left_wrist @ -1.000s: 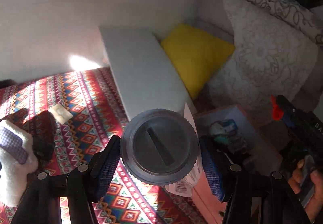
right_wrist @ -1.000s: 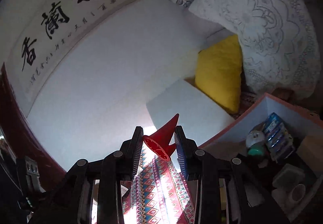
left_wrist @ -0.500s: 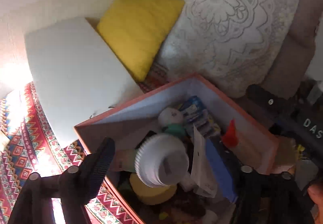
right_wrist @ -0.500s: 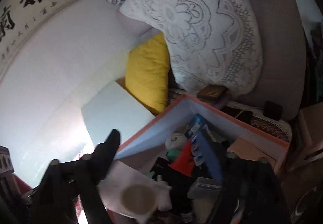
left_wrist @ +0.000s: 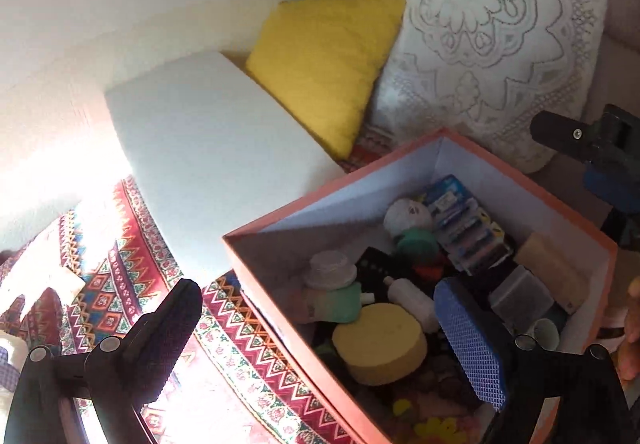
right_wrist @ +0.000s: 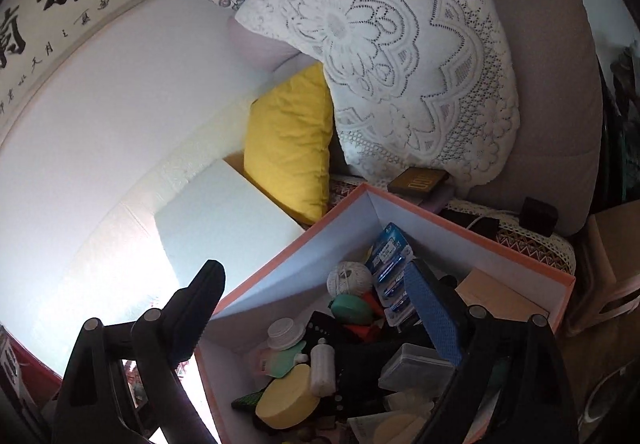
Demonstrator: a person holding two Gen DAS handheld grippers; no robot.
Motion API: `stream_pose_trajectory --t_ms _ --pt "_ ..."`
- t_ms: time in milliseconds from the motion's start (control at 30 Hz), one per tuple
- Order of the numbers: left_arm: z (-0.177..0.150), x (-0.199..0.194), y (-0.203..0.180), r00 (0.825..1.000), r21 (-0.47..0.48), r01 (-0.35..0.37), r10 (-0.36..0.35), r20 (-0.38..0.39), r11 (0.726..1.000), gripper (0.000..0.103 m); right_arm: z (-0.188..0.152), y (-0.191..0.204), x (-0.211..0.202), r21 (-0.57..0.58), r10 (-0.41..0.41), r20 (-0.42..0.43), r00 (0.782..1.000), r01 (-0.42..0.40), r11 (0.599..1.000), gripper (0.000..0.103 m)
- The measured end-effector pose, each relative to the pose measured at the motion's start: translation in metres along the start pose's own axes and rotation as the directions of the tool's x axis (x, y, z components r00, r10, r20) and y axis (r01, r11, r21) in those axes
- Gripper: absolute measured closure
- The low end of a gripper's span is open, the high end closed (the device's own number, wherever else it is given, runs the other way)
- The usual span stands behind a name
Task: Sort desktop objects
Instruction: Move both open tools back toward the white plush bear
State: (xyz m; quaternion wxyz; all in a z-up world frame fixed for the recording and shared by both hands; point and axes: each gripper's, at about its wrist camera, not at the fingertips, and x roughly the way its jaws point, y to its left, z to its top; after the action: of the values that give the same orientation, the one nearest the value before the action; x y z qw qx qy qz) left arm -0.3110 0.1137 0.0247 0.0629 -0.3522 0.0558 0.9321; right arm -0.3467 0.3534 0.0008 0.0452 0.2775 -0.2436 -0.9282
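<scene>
Left of the box, the left gripper hangs spread wide with nothing between its fingers, one finger outside the box wall, the other over the clutter. Inside the box lie a bottle, a yellow disc and a pack of batteries. Above the box, the right gripper gapes empty too. This looks like the release stage; any next pick needs a clear lift out of the box.

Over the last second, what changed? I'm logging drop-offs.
Both hand-held grippers swung over the orange box and let go: the left hand-held gripper dropped the white-capped bottle, and the right hand-held gripper dropped the red cone, now hard to pick out. Both are open. The yellow cushion stayed.
</scene>
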Motion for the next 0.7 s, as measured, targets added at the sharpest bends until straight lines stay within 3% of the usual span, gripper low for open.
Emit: stream_pose_trajectory --t_ms 267,467,567,700 --pt "-0.031 -0.016 0.052 0.997 -0.063 -0.074 0.074 -0.002 0.995 0.005 -0.019 0.048 0.008 -0.063 0.033 -0.019 0.999 -0.035 0.997 0.009" --pt "-0.077 -0.024 0.117 0.984 -0.148 -0.175 0.170 -0.051 0.973 0.005 -0.054 0.113 0.023 -0.165 0.134 -0.096 0.986 -0.149 0.975 0.009" --pt "-0.111 -0.029 0.157 0.967 -0.182 -0.250 0.237 -0.089 0.951 0.005 -0.080 0.148 0.038 -0.208 0.200 -0.179 0.963 -0.235 0.949 0.009" --pt "-0.156 -0.035 0.211 0.935 -0.222 -0.349 0.323 -0.144 0.911 0.005 -0.126 0.198 0.066 -0.235 0.283 -0.332 0.900 -0.370 0.899 0.009"
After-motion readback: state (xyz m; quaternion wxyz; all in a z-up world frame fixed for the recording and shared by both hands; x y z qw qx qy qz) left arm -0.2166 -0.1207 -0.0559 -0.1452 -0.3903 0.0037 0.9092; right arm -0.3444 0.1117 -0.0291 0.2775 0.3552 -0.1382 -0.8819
